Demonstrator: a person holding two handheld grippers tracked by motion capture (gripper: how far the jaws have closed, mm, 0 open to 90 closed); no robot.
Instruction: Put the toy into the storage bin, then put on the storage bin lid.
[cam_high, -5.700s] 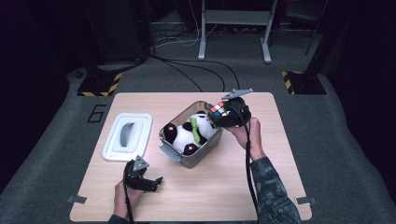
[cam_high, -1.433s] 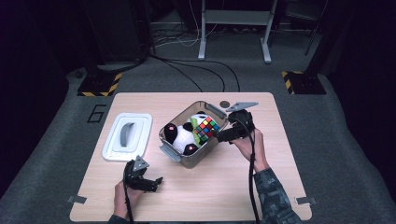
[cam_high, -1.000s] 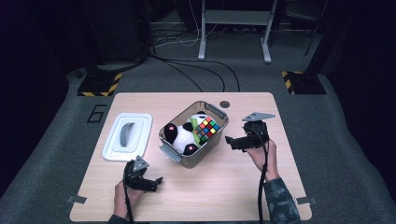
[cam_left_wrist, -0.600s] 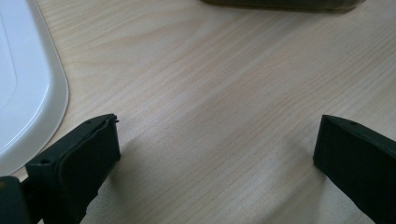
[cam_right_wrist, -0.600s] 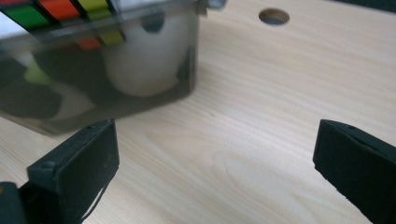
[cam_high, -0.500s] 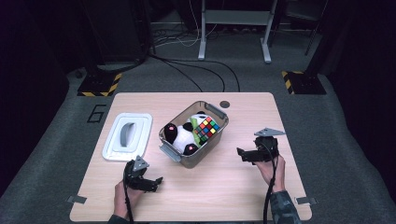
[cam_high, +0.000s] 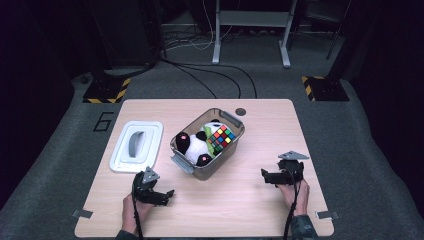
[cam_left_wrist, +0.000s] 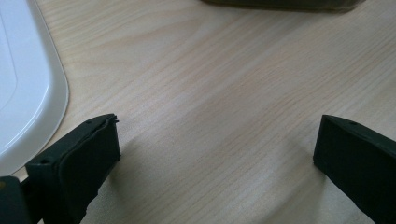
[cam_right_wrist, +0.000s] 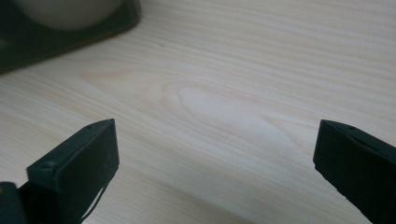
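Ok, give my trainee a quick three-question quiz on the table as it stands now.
1. True or false: the puzzle cube lies inside the grey bin.
2. Which gripper is nearer the white lid: A) left gripper B) right gripper?
3. What soft toy shares the bin with the cube?

Key:
1. True.
2. A; the lid lies flat on the table left of the bin, just ahead of it.
3. A black-and-white panda plush.
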